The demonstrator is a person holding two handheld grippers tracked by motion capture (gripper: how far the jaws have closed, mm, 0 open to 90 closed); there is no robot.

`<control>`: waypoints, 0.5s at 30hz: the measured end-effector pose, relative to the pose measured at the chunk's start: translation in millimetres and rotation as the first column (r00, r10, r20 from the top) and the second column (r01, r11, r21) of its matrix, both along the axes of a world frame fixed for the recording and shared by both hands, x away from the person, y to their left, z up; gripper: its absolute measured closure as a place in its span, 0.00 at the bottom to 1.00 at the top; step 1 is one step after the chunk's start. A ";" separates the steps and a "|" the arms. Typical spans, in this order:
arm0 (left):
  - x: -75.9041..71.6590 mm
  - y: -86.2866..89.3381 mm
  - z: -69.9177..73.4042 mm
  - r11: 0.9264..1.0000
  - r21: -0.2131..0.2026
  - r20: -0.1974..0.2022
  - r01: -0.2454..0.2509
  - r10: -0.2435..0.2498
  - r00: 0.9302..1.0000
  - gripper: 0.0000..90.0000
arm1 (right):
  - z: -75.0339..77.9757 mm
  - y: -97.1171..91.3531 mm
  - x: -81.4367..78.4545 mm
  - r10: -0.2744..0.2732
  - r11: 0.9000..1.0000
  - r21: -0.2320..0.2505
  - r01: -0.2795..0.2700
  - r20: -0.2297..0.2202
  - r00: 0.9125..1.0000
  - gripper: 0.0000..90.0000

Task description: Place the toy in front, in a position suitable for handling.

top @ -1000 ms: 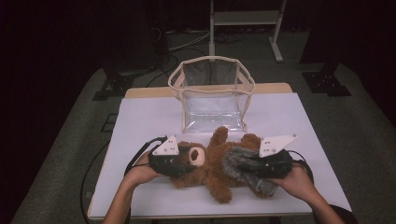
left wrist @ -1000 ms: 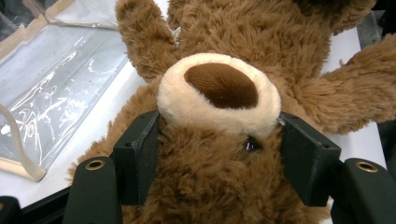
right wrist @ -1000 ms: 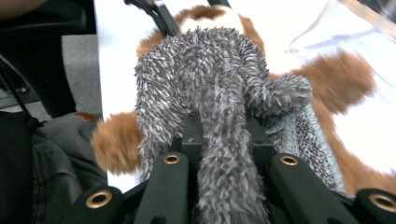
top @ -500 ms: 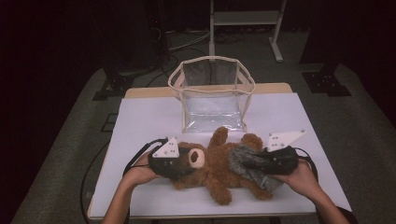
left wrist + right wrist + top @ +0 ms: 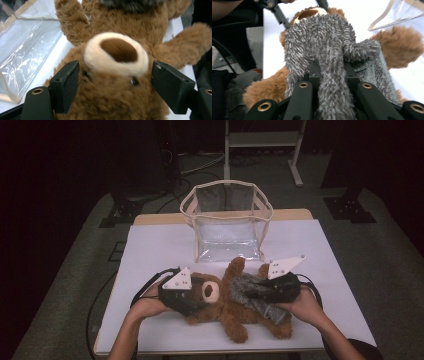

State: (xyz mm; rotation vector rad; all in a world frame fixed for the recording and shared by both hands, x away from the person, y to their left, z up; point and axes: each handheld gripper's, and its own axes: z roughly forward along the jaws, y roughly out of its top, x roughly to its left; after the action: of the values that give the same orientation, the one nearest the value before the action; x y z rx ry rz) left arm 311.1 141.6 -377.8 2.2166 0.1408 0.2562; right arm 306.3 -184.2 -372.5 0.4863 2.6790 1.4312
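Observation:
A brown teddy bear lies on its back on the white table, head to the left. My left gripper straddles the bear's head. Its jaws have just been opening and stand at either side of the cream muzzle without squeezing it. A grey fuzzy garment covers the bear's body. My right gripper is shut on a bunched fold of that garment, pinched between its jaws.
A clear plastic bag with cream trim stands open just behind the bear, its wall close to the bear's raised arm. Cables trail from both grippers over the table's front. The front edge lies near the person's forearms.
The right gripper has shifted a little to the left over the bear's body, still holding the grey garment. The left hand has stayed at the bear's head.

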 end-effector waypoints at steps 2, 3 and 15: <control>0.0 -5.6 2.0 1.000 -0.020 -0.013 0.023 -0.024 1.000 0.26 | -4.1 -2.0 -7.2 0.011 1.000 0.011 -0.011 -0.005 1.000 0.83; 0.0 -5.6 2.0 1.000 -0.020 -0.013 0.023 -0.024 1.000 0.28 | -4.1 -2.0 -7.2 0.011 1.000 0.011 -0.011 -0.005 1.000 0.83; -3.1 -10.2 -3.4 0.999 0.016 -0.038 0.035 -0.035 0.999 0.36 | 17.9 28.5 16.4 0.039 0.994 -0.099 -0.036 0.037 0.999 0.83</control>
State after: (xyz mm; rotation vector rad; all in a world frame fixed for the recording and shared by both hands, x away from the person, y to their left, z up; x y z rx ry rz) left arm 308.0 131.4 -381.2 2.2395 0.1207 0.1973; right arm 322.7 -155.7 -354.5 0.3989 2.7261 1.2953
